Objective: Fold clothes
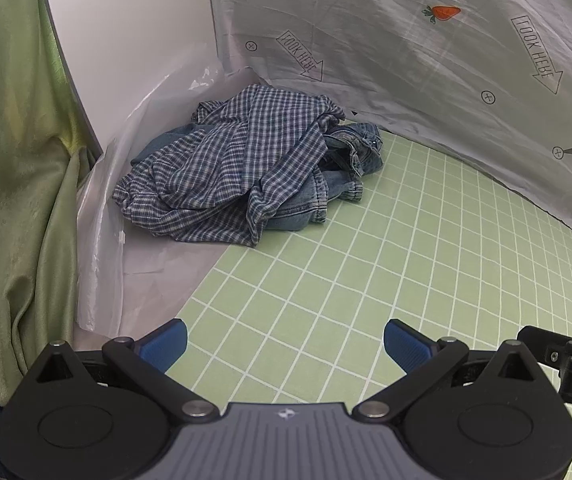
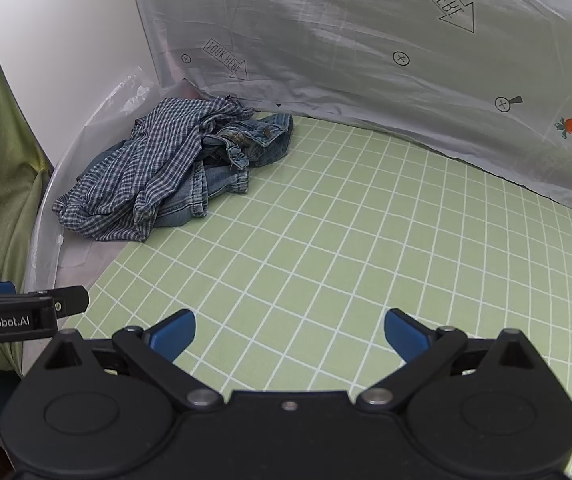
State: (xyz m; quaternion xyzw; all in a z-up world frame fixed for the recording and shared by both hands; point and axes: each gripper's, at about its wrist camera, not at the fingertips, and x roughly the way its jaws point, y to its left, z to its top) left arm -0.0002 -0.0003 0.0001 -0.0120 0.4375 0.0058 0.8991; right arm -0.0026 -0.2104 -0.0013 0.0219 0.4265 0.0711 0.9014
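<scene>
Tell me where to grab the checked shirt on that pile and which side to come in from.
Take the checked shirt by its loose near hem, which lies flat on the green grid cloth, probably best. Come from the open table side, low and forward: the white board and printed sheet block the far sides. The shirt lies over the jeans, so pinch plaid only. Both tongs are open and empty.

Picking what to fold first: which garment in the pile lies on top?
The blue-and-white checked shirt lies on top, draped over the denim jeans, which poke out only at its right side.
</scene>
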